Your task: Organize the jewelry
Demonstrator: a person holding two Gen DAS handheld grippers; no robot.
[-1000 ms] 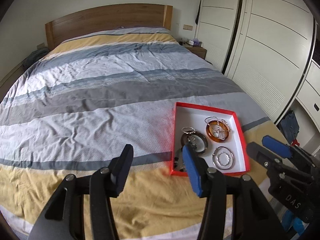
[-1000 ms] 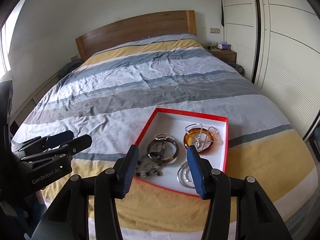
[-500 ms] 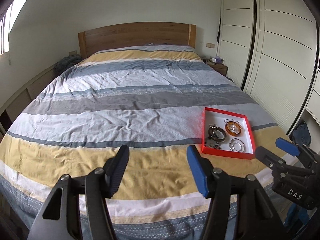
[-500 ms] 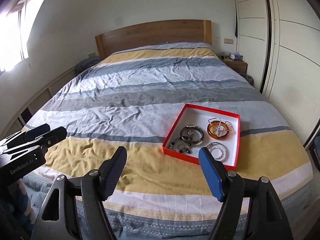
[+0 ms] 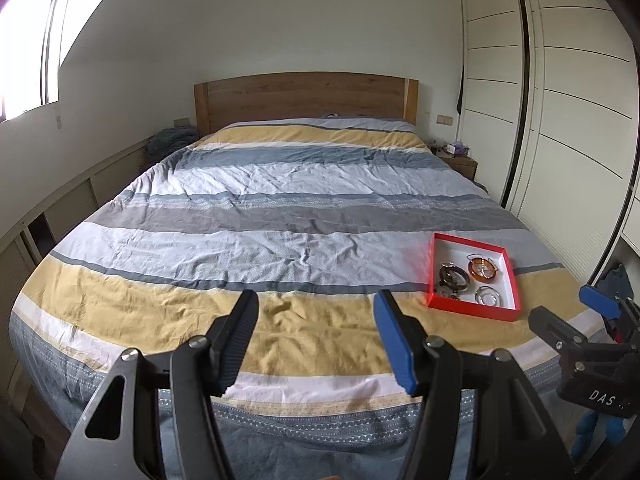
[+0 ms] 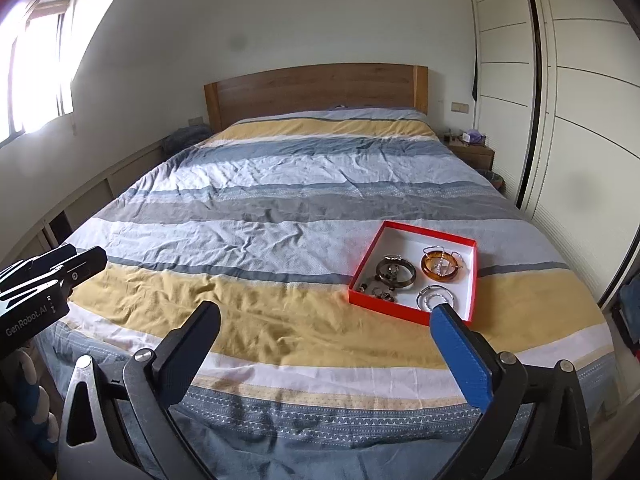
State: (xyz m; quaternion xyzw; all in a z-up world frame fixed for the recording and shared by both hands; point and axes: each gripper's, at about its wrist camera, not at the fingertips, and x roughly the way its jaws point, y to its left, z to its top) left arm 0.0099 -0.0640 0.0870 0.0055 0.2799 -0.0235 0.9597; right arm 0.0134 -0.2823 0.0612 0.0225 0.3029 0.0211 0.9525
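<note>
Left wrist view
Left gripper (image 5: 316, 304): jaws wide apart, nothing between them, held off the foot of the bed.
Shallow red cardboard box with white lining (image 5: 472, 306): ahead and to the right of these tongs, on the yellow band of the striped duvet (image 5: 280, 216), near the bed's right edge.
Box axis: its long sides run roughly toward the wooden headboard (image 5: 306, 100).
Contents: dark round bangle (image 5: 454, 274), amber bangle (image 5: 484, 270), thin silver hoops (image 5: 488, 296), small dark pieces by the near wall, too small to identify.
Right gripper (image 5: 568, 312): seen at the right edge, closer to the box.

Right wrist view
Right gripper (image 6: 324, 336): jaws spread very wide, empty.
Red box (image 6: 390, 306): ahead, slightly right of centre, its near corner just beyond the blue fingertip (image 6: 444, 316).
Nearer hand: the right, by my judgement.
Left gripper (image 6: 68, 260): far left, well apart from the box.
Edges: box sits near the mattress's right side, white wardrobe doors (image 6: 592, 120) beyond.
Open room: broad bare duvet lies left of the box.
</note>
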